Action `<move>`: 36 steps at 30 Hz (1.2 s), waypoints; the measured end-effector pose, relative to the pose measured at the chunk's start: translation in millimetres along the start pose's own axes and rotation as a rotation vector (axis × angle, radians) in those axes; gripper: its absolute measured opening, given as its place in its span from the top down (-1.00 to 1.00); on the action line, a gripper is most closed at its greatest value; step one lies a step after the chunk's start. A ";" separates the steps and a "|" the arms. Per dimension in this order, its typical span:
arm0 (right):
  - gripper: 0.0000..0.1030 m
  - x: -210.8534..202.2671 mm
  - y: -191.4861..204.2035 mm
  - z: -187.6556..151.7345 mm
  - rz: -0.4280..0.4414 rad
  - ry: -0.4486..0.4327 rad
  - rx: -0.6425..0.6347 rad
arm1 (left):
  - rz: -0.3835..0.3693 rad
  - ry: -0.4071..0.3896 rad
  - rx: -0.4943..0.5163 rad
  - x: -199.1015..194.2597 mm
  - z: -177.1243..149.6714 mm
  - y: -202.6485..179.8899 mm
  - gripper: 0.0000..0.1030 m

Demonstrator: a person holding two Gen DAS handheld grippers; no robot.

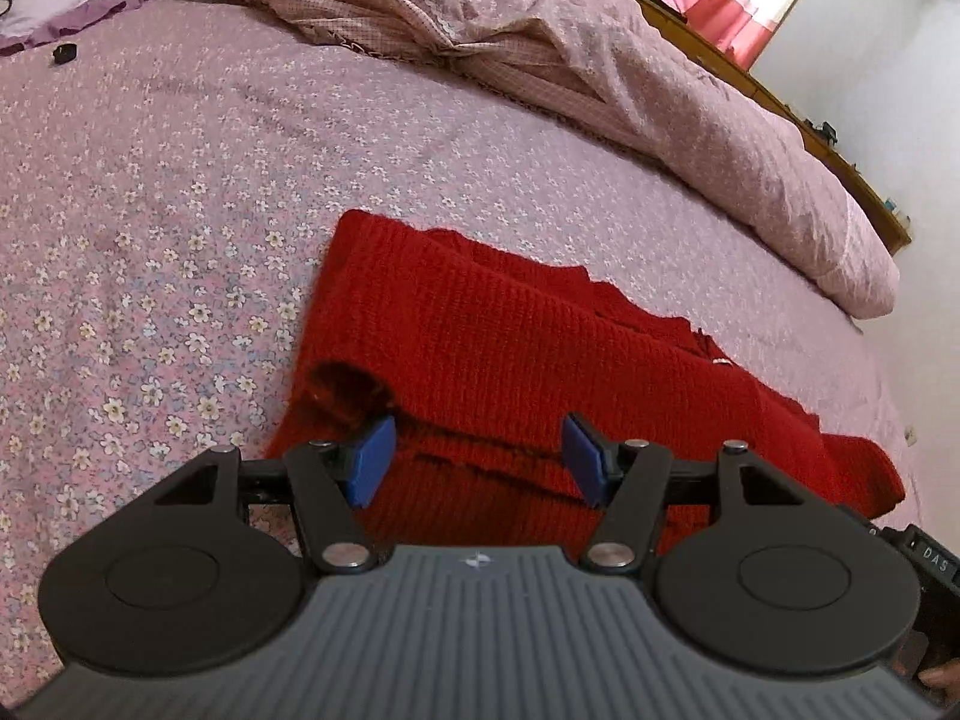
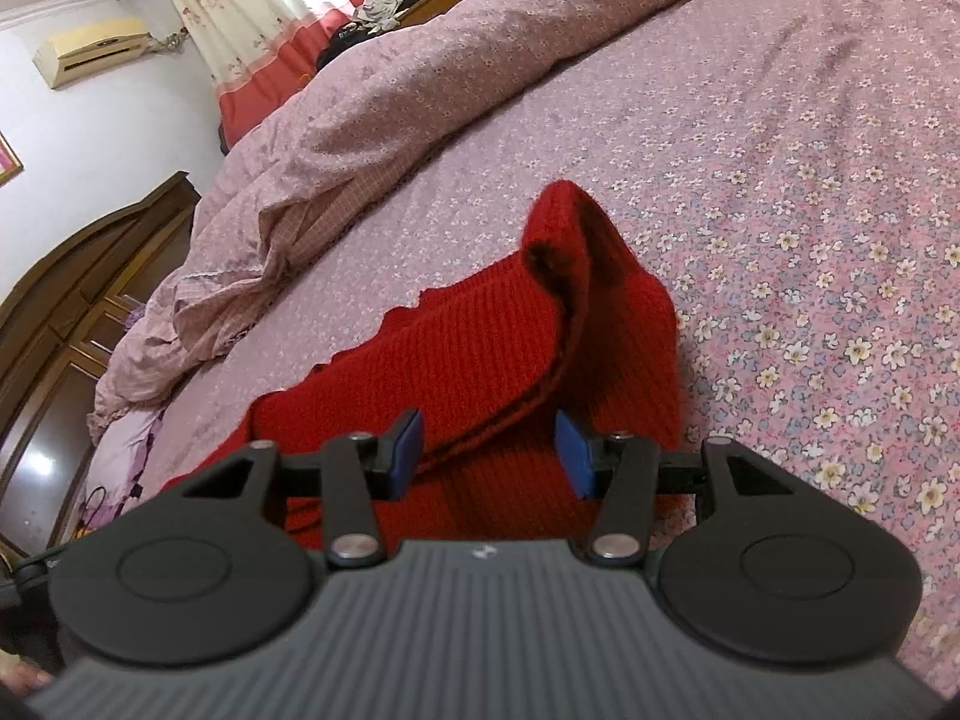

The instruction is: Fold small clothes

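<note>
A red sweater [image 1: 516, 354] lies folded on the bed [image 1: 180, 180], right ahead of both grippers. The left gripper [image 1: 474, 459] hangs over its near edge, jaws wide, gripping nothing; its view shows a cuff opening left of its fingers. The right gripper [image 2: 489, 453] stands half open, a folded layer between its pads, untouched; only its view shows the wardrobe [image 2: 78, 312].

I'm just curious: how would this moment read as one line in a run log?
task: fold small clothes | red knitted garment: partly folded on bed | left tool: open | right tool: open
</note>
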State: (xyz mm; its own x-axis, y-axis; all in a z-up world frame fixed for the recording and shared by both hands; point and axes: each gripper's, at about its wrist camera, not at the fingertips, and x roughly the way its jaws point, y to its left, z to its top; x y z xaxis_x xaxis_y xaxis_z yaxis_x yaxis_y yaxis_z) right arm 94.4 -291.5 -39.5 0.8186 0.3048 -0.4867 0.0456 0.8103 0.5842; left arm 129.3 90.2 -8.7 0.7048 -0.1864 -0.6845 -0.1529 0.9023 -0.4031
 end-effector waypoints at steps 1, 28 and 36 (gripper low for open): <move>0.00 0.8 0.0 -0.5 0.000 -0.002 0.003 | 0.001 0.000 -0.001 0.9 0.5 -0.1 -0.30; 0.01 -0.1 -11.8 1.4 0.061 -0.055 0.106 | -0.044 0.016 -0.088 10.3 -5.8 -1.1 -0.30; 0.01 4.7 -6.3 3.9 0.059 -0.061 0.078 | -0.076 0.012 -0.154 22.8 -0.1 2.7 -0.30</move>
State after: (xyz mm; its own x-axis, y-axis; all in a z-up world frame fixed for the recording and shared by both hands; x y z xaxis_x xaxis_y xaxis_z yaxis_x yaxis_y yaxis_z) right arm 100.2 -297.1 -42.9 0.8544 0.3180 -0.4109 0.0388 0.7496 0.6607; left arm 144.9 88.3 -25.4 0.7102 -0.2577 -0.6551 -0.2044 0.8150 -0.5422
